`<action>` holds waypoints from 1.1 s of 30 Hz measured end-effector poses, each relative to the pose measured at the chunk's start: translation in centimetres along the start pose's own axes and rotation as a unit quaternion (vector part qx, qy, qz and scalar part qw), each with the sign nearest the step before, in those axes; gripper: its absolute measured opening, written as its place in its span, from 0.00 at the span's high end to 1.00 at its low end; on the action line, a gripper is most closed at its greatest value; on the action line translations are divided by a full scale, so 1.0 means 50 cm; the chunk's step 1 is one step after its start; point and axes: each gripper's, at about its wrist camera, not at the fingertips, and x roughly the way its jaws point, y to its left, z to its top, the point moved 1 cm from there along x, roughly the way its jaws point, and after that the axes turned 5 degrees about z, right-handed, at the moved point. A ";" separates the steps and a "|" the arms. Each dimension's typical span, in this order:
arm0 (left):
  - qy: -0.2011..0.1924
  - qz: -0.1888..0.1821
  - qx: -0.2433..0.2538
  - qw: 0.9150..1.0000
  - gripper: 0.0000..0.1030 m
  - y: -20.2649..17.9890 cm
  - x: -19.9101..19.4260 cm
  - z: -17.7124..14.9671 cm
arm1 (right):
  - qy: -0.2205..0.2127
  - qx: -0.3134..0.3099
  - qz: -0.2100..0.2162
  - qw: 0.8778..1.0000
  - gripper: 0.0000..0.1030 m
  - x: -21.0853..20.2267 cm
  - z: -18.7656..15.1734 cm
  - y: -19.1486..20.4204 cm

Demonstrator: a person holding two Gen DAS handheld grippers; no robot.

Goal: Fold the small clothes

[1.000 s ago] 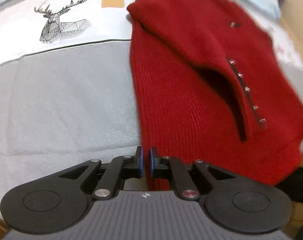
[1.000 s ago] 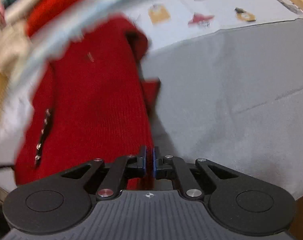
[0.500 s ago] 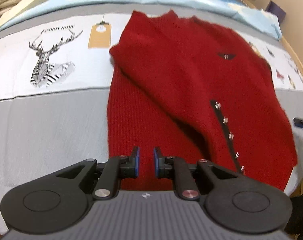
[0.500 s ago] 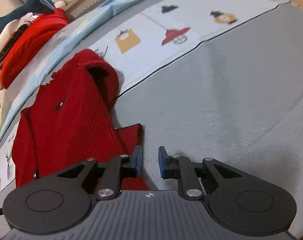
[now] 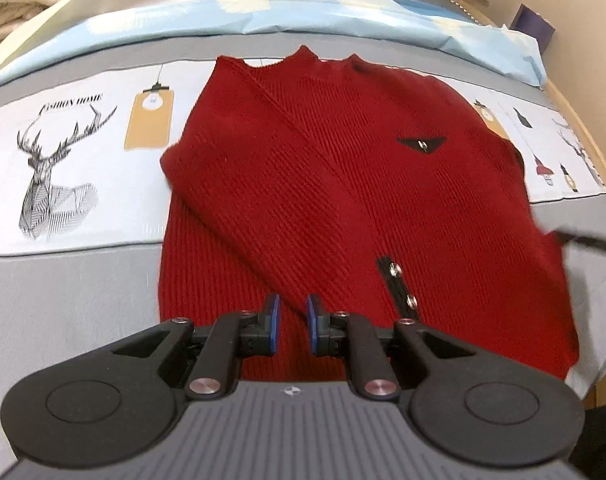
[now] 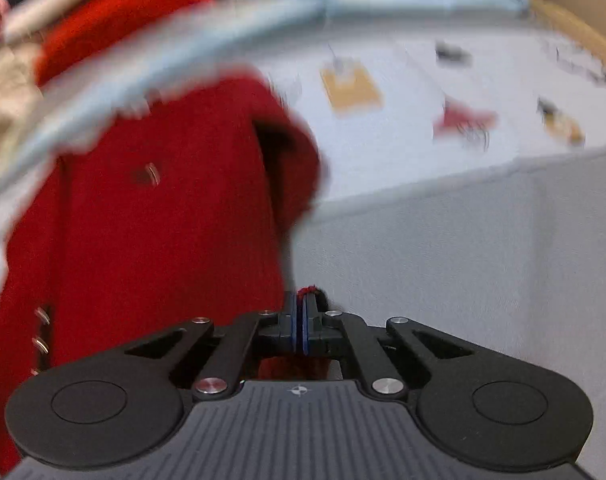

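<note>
Red sweater (image 5: 343,200) beside sheet print "FASHION HOME" (image 5: 73,102)

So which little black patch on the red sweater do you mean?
Find the red sweater spread on the grey bedcover. High on its chest sits a black triangular patch with one silver stud, unlike the long black snap strip lower down.

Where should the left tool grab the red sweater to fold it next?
Probably the left hem corner of the red sweater, coming from the near edge: the left tool hovers open there, the hem lies flat, and that sleeve is already folded across.
</note>
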 end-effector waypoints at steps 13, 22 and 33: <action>0.000 0.012 -0.009 1.000 0.85 0.003 0.025 0.043 | -0.268 0.233 -0.223 0.908 0.76 -0.194 0.089 -0.358; 0.010 0.001 -0.031 0.999 0.84 0.015 0.043 0.049 | -0.196 0.353 -0.066 0.912 0.61 -0.008 0.095 -0.407; 0.140 -0.098 -0.046 0.984 0.79 -0.066 0.170 -0.020 | -0.147 0.293 -0.020 0.945 0.61 0.056 0.154 -0.275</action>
